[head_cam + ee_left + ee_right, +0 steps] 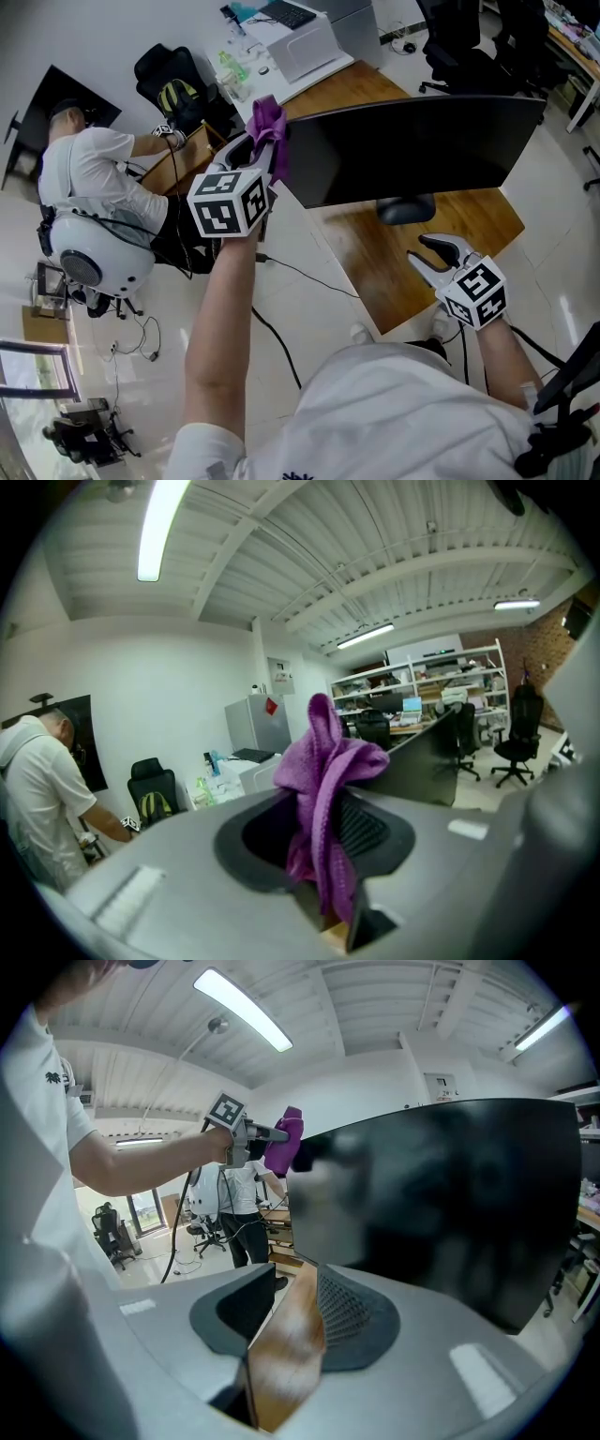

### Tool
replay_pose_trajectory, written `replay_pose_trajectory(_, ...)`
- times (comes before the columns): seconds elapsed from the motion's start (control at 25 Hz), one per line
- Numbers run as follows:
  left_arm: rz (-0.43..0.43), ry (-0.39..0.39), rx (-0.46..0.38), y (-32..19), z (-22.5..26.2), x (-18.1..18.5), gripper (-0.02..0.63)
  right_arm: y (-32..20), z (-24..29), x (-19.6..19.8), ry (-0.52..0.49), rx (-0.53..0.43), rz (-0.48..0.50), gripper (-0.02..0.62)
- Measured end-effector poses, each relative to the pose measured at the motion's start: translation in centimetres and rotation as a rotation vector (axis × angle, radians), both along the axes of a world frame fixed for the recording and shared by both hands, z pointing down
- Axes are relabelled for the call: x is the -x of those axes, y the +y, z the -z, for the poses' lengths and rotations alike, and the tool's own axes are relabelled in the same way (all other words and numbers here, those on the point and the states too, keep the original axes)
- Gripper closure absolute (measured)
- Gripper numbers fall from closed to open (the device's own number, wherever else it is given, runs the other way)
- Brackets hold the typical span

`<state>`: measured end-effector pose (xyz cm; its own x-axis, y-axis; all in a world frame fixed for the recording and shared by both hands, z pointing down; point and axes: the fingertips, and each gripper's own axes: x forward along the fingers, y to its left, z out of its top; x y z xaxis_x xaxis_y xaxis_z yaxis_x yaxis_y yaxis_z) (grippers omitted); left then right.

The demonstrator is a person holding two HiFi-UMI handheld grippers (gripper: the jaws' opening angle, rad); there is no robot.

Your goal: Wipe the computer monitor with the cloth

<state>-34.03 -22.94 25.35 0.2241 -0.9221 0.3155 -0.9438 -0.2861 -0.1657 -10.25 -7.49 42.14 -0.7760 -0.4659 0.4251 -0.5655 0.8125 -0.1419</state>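
Purple cloth point(269, 125) clamped in left gripper point(251, 153) at black monitor's point(412, 150) corner; right gripper point(436, 255), jaws apart and empty, above wooden desk point(370, 267) near monitor stand point(406, 209); person in white point(94, 173) beyond.

Wooden desk point(375, 272), black chair point(169, 67), white-shirted person point(94, 173)

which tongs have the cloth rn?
The left tongs, shut on the purple cloth by the monitor's corner; the right tongs are open and empty.
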Motion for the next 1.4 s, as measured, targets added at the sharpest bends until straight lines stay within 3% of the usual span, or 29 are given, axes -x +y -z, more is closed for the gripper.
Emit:
replay_pose_trajectory(0.88, -0.007, 0.048, -0.039, 0.8, -1.2, 4.3, 0.477, 1.6, -1.8, 3.2, 0.026, 0.041, -0.015, 0.456)
replay_pose_trajectory(1.4, 0.003, 0.101, -0.020, 1.8, -7.4, 5.5, 0.479, 2.2, -2.7, 3.6, 0.083, 0.077, -0.003, 0.456)
